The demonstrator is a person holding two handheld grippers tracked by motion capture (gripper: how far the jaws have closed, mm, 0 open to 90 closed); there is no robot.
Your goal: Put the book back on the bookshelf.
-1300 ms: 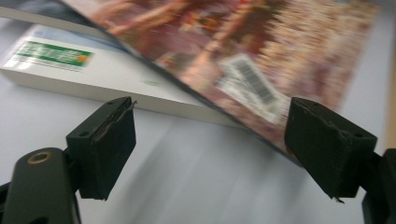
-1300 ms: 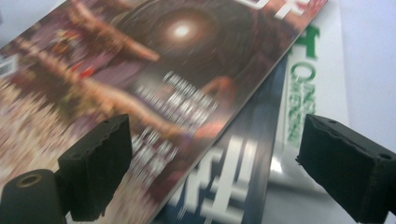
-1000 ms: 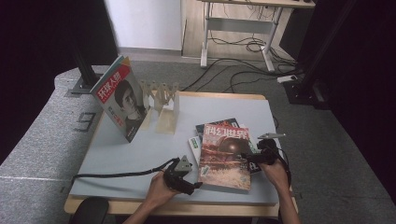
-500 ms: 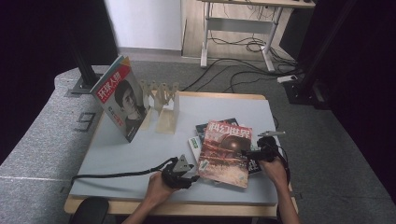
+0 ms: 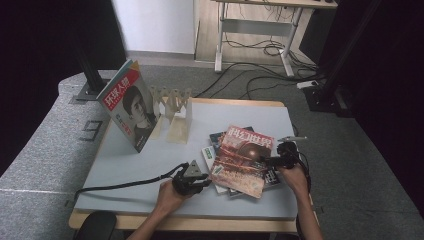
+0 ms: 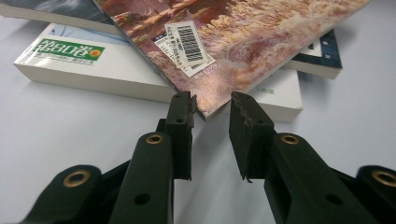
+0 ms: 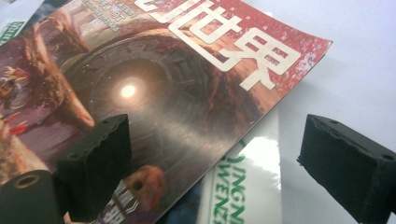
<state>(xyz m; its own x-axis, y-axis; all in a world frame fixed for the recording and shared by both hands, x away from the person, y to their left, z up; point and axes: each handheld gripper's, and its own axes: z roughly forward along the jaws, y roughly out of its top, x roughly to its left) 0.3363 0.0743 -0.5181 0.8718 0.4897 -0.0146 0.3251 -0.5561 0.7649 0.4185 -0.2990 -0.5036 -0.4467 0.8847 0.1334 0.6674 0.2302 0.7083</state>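
Note:
A red-brown magazine [image 5: 242, 160] lies tilted on top of a small pile of books at the table's front right. My left gripper [image 5: 204, 181] sits at its near left corner. In the left gripper view that corner [image 6: 208, 105] pokes in between the jaws, which have just been closing; a gap still shows beside the right pad [image 6: 240, 112], so my left gripper [image 6: 212, 105] is open. My right gripper [image 5: 267, 161] is at the magazine's right edge. It [image 7: 217, 135] stands wide open, one jaw over the cover [image 7: 154, 84], the other beyond the edge.
Under the magazine are a white book with a green label [image 6: 93, 70] and a darker book [image 5: 220, 136]. At the back left a wooden rack [image 5: 175, 112] holds an upright magazine with a portrait [image 5: 127, 112]. Bare grey table [image 5: 150, 160] lies between.
The left jaws have narrowed around the magazine's corner. The magazine has turned slightly on the pile. Both hands have stayed about where they were.

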